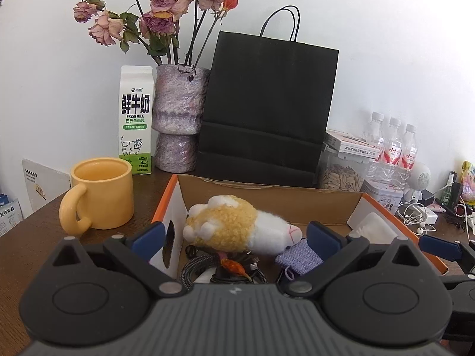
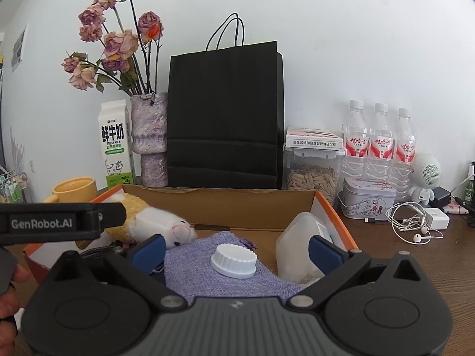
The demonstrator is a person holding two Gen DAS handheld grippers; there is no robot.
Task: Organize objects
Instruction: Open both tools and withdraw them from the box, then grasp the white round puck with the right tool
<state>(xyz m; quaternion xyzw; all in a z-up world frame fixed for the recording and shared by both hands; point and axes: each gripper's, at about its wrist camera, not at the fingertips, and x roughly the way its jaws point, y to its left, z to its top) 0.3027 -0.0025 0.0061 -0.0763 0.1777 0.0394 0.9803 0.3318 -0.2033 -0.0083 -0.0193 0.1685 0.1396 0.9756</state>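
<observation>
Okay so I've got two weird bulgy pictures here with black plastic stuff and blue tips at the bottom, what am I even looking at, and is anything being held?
There is no robot here. A person holds a hand tool in each hand, each with two-fingered tongs and a wide-angle camera looking forward along the fingers, hence the bulging. One picture comes from the left tongs, the other from the right tongs. Both stand wide open and hold nothing.

Ahead is an open cardboard box on a brown table. In it lie a plush toy, a purple cloth pouch with a white cap on it, a plastic jug and some cables. Behind stand a yellow mug, a milk carton, a vase of dried roses, a black paper bag and water bottles.
</observation>
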